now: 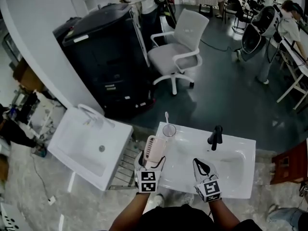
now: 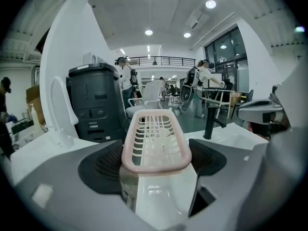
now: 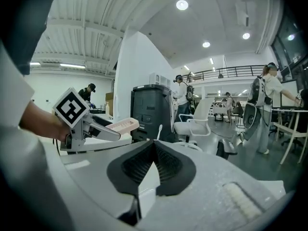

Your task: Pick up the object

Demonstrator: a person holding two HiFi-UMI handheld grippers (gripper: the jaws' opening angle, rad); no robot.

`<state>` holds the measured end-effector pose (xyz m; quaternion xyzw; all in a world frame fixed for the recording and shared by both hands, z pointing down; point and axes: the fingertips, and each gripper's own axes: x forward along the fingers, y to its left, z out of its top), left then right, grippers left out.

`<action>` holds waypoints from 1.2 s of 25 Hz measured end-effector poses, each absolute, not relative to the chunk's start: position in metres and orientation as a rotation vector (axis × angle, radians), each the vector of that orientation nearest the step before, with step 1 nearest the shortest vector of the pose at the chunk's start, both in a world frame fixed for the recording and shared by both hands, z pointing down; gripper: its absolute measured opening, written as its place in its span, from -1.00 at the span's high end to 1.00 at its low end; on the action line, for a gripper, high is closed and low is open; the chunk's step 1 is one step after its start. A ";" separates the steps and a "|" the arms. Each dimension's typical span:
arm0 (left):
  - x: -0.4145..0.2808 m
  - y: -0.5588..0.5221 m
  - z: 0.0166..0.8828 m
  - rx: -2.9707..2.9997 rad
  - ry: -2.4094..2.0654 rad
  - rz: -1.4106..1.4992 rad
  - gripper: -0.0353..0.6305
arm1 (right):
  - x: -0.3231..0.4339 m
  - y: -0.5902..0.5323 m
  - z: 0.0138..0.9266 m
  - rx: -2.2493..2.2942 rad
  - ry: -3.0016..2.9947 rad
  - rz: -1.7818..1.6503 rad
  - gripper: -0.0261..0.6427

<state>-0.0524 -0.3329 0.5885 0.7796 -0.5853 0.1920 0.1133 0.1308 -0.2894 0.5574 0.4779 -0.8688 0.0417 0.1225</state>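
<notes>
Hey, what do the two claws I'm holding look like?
The left claw and right claw have pale grey bodies, with black ribbed pads lining the jaws. Each carries a white cube printed with black square markers, near the hand. No cables show. The person wears a dark top.

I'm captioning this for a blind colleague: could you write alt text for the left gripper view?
A pink slotted basket is clamped between the two jaws of the left hand-held gripper, above a white sink. Behind it stand a black faucet, a black cabinet and a white chair.
</notes>
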 end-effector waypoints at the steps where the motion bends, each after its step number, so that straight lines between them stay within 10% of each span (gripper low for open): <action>1: -0.053 -0.334 0.582 2.296 -1.725 0.553 -0.46 | 0.132 -0.292 0.553 1.404 -2.535 0.107 0.91; 30: -0.043 -0.326 0.544 2.399 -1.751 0.466 -0.47 | 0.148 -0.297 0.493 1.489 -2.550 -0.107 0.92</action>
